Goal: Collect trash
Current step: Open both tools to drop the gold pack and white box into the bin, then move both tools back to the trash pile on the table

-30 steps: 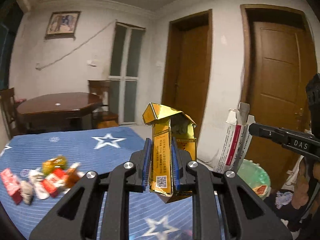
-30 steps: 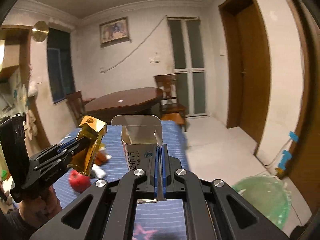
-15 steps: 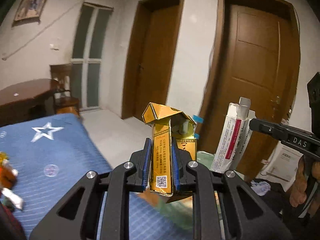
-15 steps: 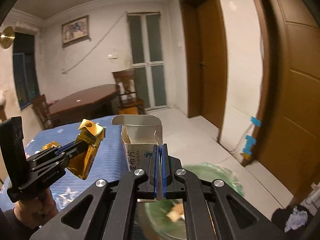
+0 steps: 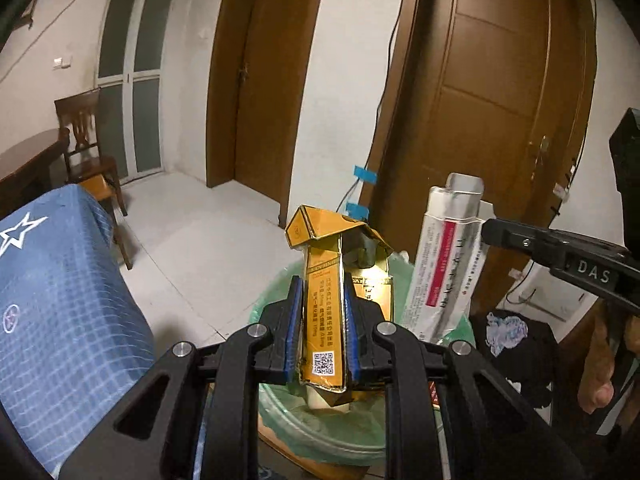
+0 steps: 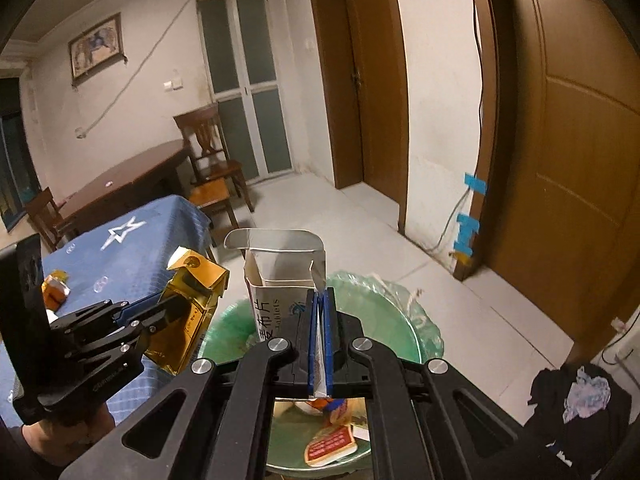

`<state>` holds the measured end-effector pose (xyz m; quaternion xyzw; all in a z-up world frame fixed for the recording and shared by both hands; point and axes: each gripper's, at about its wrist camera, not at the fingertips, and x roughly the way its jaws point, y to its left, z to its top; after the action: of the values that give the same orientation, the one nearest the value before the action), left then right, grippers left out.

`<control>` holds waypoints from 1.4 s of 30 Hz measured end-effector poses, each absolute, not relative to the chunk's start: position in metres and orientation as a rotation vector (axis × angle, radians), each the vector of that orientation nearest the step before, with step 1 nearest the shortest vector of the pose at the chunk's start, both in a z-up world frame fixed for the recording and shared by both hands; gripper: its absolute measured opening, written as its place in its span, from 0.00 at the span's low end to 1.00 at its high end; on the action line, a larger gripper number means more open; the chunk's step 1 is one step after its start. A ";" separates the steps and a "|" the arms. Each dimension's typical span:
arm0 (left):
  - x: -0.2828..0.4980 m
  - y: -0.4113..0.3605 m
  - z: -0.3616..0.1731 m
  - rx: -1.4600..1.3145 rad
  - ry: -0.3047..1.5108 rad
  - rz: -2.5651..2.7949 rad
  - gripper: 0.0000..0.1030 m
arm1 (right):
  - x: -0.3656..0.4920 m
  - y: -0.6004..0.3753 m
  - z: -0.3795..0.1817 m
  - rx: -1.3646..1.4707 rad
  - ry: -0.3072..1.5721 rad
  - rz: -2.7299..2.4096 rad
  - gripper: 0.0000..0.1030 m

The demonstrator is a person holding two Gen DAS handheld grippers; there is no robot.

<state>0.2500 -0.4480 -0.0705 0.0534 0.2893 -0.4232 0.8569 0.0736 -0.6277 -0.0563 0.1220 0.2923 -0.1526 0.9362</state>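
Lower centre of both wrist views: green-lined bin [image 6: 408, 320], mouth open, wrappers already inside. My left gripper [image 5: 322, 332] is clamped on the crushed gold carton [image 5: 326, 304], pads on its two narrow sides, carton upright above the bin's near rim. My right gripper [image 6: 319, 344] is pinched tight on one thin wall of the open white tablet box [image 6: 280, 300], which stands over the bin's left half. Both pieces look to be over the liner, not the floor. To do the drop well, I'd centre each over the opening, lower a little, then release one at a time. Risk, I judge: the gold carton sits close to the rim and may tip outside.
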 end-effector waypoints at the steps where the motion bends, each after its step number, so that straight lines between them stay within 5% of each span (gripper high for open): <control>1: 0.251 -0.451 -0.074 0.116 0.617 -0.893 0.18 | 0.078 -0.628 -0.059 0.252 0.603 -0.313 0.04; 15: 0.255 -0.465 -0.082 0.128 0.654 -0.889 0.19 | 0.097 -0.624 -0.076 0.263 0.627 -0.315 0.04; 17: 0.254 -0.469 -0.081 0.125 0.662 -0.882 0.32 | 0.100 -0.624 -0.079 0.269 0.635 -0.313 0.05; 19: 0.255 -0.466 -0.079 0.116 0.653 -0.869 0.63 | 0.099 -0.624 -0.082 0.275 0.633 -0.318 0.11; 20: 0.255 -0.464 -0.078 0.113 0.644 -0.861 0.66 | 0.099 -0.623 -0.081 0.278 0.629 -0.322 0.24; 21: 0.255 -0.463 -0.078 0.111 0.644 -0.858 0.66 | 0.097 -0.623 -0.082 0.282 0.623 -0.321 0.34; 35: 0.247 -0.441 -0.078 0.117 0.655 -0.835 0.70 | 0.077 -0.592 -0.078 0.282 0.579 -0.293 0.44; 42: 0.248 -0.393 -0.071 0.095 0.653 -0.798 0.71 | 0.074 -0.536 -0.075 0.239 0.570 -0.181 0.65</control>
<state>0.2476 -0.3928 -0.0707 0.0455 0.3123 -0.3813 0.8689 0.0737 -0.5361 -0.0746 0.1177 0.2800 -0.0888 0.9486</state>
